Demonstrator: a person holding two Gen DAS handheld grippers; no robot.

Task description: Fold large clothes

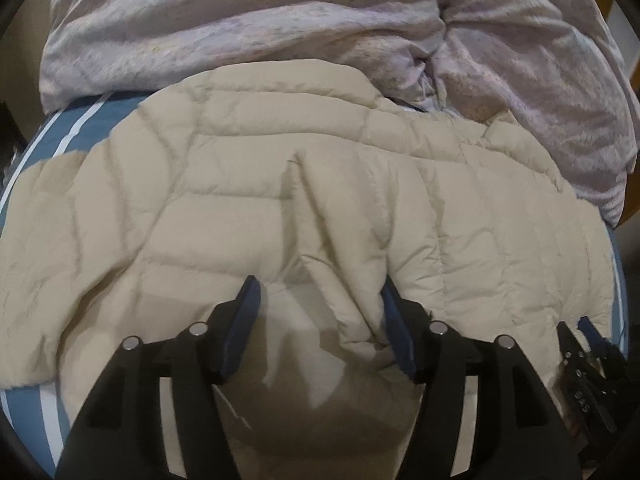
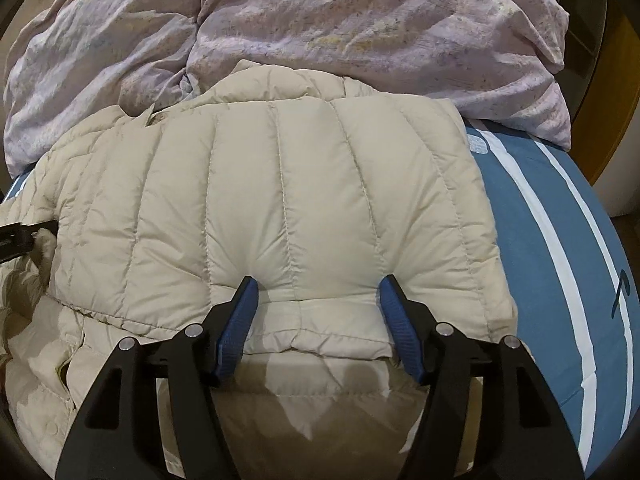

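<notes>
A beige quilted puffer jacket [image 1: 248, 208] lies spread on a bed with a blue, white-striped sheet [image 1: 76, 128]. My left gripper [image 1: 318, 292] is open, its blue pads wide apart, low over a raised fold of the jacket. In the right wrist view the jacket [image 2: 280, 200] has a folded-over panel on top. My right gripper [image 2: 316, 292] is open, its pads astride the near edge of that panel, pressing into the padding. The right gripper also shows at the lower right of the left wrist view [image 1: 576, 328]; the left gripper's tip shows at the left edge of the right wrist view [image 2: 24, 232].
A crumpled pale lilac duvet [image 1: 280, 28] is heaped across the far side of the bed, also in the right wrist view [image 2: 320, 28]. The striped sheet [image 2: 560, 240] is bare to the jacket's right. Wooden furniture [image 2: 616, 92] stands beyond the bed's right edge.
</notes>
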